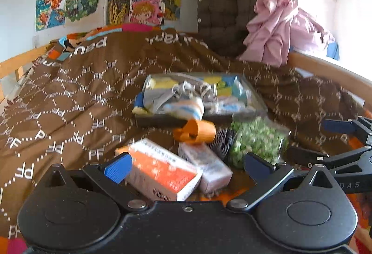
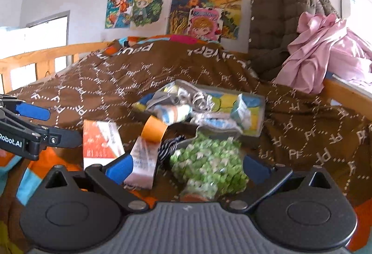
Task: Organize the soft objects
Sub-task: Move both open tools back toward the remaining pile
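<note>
A brown patterned quilt (image 1: 76,96) carries a tray (image 1: 253,91), boxes (image 1: 162,170) and a green bag (image 1: 258,140).

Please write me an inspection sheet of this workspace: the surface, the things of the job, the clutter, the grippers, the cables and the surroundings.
Surface: brown patterned bedspread, rumpled.
Job's things: clear bag of green pieces; striped cloth; clear organizer box packed with small packets.
Clutter: orange-and-white carton, pale carton, orange tape roll.
Grippers: left gripper open over the cartons; right gripper open around the bag, not closed on it.
Cables: nothing seen.
Surroundings: cartoon posters, brown quilted coat, pink garment, wooden bed rail.
</note>
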`<act>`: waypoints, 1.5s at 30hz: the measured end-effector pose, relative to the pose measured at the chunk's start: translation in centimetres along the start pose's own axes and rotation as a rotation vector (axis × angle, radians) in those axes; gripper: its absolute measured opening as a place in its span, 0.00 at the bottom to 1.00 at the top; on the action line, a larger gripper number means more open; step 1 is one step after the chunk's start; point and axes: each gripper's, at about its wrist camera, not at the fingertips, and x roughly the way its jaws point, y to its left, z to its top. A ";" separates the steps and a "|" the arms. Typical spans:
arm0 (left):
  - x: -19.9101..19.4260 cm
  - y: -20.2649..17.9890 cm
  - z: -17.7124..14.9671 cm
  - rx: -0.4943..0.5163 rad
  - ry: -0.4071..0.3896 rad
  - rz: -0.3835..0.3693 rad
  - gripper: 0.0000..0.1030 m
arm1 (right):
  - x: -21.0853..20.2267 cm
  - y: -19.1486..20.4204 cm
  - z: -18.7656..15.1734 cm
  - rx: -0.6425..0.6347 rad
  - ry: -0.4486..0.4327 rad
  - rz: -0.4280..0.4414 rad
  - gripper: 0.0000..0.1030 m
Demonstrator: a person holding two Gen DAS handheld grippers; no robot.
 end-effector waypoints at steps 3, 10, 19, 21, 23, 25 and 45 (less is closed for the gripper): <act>0.4 -0.1 -0.7 0.021 0.034 0.011 0.99 | 0.4 0.0 -0.4 0.007 0.025 0.020 1.00; 1.5 0.1 -2.2 0.008 0.132 0.036 0.99 | 1.1 -0.2 -0.8 0.028 0.054 0.042 1.00; 1.9 -0.2 -2.5 0.029 0.161 0.057 0.99 | 1.3 -0.1 -0.8 0.030 0.050 0.055 1.00; 2.0 -0.2 -2.4 0.033 0.165 0.059 0.99 | 1.3 -0.1 -0.8 0.029 0.050 0.052 1.00; 2.1 -0.2 -2.4 0.033 0.168 0.060 0.99 | 1.3 -0.1 -0.8 0.030 0.050 0.051 1.00; 2.2 -0.1 -2.3 0.026 0.172 0.062 0.99 | 1.3 -0.1 -0.8 0.029 0.049 0.051 1.00; 3.4 2.0 -1.2 -0.021 0.136 0.005 0.99 | 3.7 -0.5 0.0 -0.010 0.095 0.048 1.00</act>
